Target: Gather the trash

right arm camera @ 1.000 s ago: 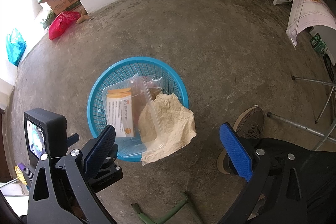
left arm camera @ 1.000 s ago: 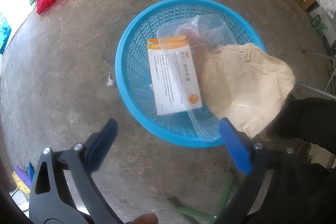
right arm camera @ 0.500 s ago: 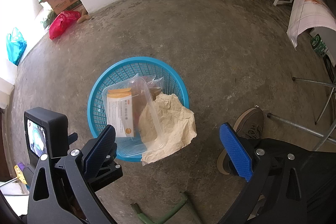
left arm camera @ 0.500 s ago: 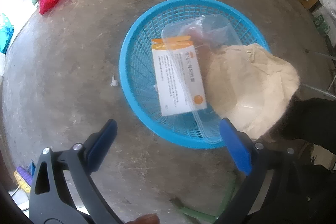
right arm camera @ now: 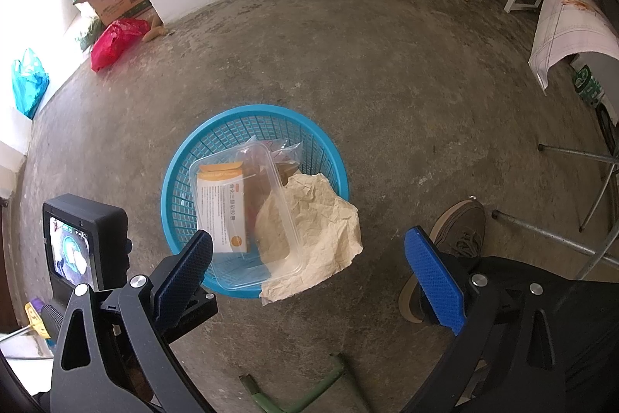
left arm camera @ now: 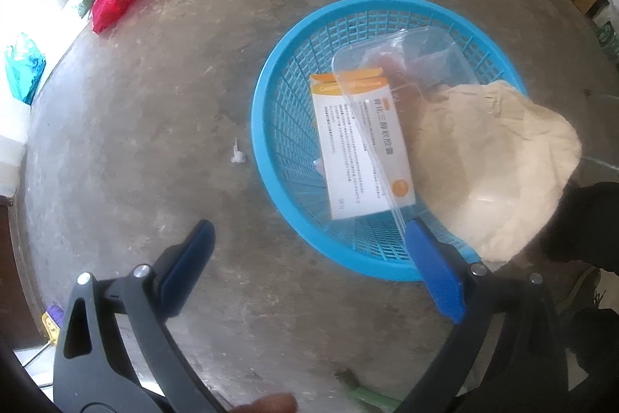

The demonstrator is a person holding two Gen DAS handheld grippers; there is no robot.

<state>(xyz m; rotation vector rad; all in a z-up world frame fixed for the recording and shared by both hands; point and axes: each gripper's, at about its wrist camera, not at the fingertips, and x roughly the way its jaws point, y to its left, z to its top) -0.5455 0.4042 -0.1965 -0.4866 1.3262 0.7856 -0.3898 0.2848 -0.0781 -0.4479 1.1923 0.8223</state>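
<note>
Pictured on bare concrete: blue basket (right arm camera: 182, 161) holding a clear plastic tray (right arm camera: 278, 219), a white-and-orange carton (right arm camera: 222, 208) and crumpled tan paper (right arm camera: 321, 235) draped over the rim. Hovered above, spread wide and empty: left gripper (left arm camera: 309, 258), right gripper (right arm camera: 309, 269). Judged light throughout; tray slick and flexible, paper soft, best pinched at an overhanging edge.

Both the left gripper (left arm camera: 309, 258) and the right gripper (right arm camera: 309, 266) hang with jaws spread wide, gripping nothing.
</note>
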